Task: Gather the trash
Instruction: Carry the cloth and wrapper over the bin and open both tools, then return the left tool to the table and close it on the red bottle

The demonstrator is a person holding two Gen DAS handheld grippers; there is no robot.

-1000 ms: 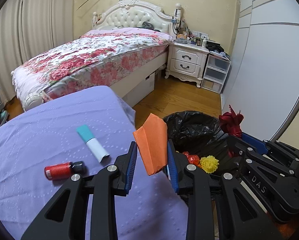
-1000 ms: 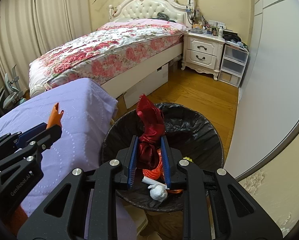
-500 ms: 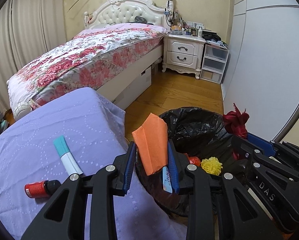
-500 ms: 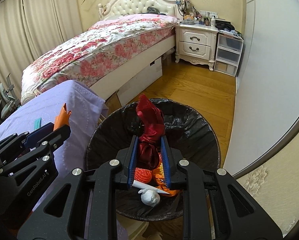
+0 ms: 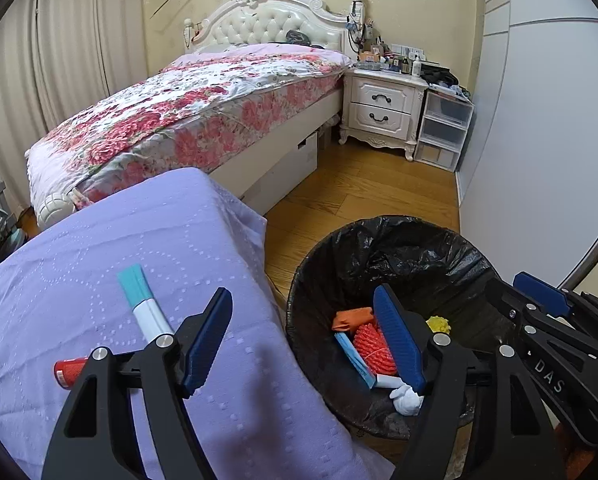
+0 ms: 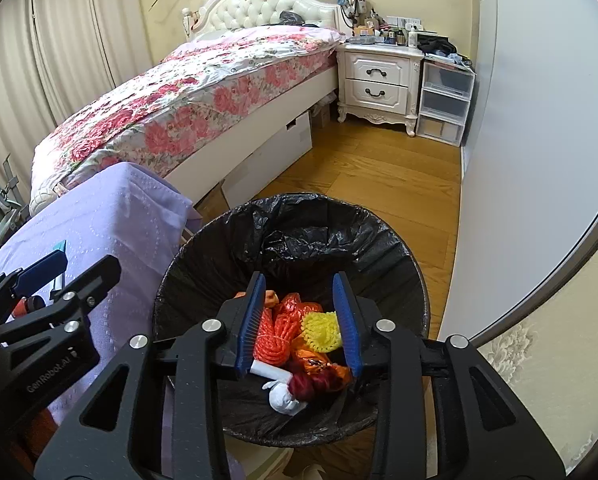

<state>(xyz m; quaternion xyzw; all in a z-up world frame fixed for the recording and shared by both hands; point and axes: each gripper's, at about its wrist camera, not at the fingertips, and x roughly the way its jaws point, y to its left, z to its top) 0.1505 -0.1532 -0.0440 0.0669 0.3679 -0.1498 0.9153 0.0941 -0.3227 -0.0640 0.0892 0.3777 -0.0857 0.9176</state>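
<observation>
Left gripper [image 5: 303, 334] has jaws spread wide, just been opening, nothing between them; one blue pad hangs over the purple cloth [image 5: 99, 248], the other over the bin's rim at its 9 o'clock. Right gripper [image 6: 301, 322] sits over the bin [image 6: 379, 240] w/ jaws apart, also just been opening, nothing pinched; trash shows thru the gap.

Around: purple cloth covers a surface touching the bin's left side. On it lie a teal-and-white tube [image 5: 143, 304] at approx 11 o'clock from the left gripper and a red bottle [image 5: 69, 372] at 9 o'clock, partly hidden behind the gripper frame. Floral bed [image 5: 187, 116] at 12 o'clock beyond the cloth, white nightstand [image 5: 383, 108] at 1 o'clock w/ clutter on top, clear plastic drawers [image 5: 443, 128] just beside it. Wood floor [image 6: 379, 184] btwn bed and bin; grey wardrobe door [image 6: 519, 160] at 3 o'clock. Nothing blocks the bin mouth except the grippers themselves.

Bin: black liner, holds orange paper [image 5: 351, 318], orange mesh [image 6: 275, 336], yellow mesh ball [image 6: 321, 332], dark red ribbon [image 6: 319, 382] at the 6 o'clock side, white crumpled wad [image 6: 283, 398] touching the ribbon, a white stick [image 6: 269, 370], and a blue-edged strip [image 5: 355, 360] leaning on the wall at 9 o'clock.
</observation>
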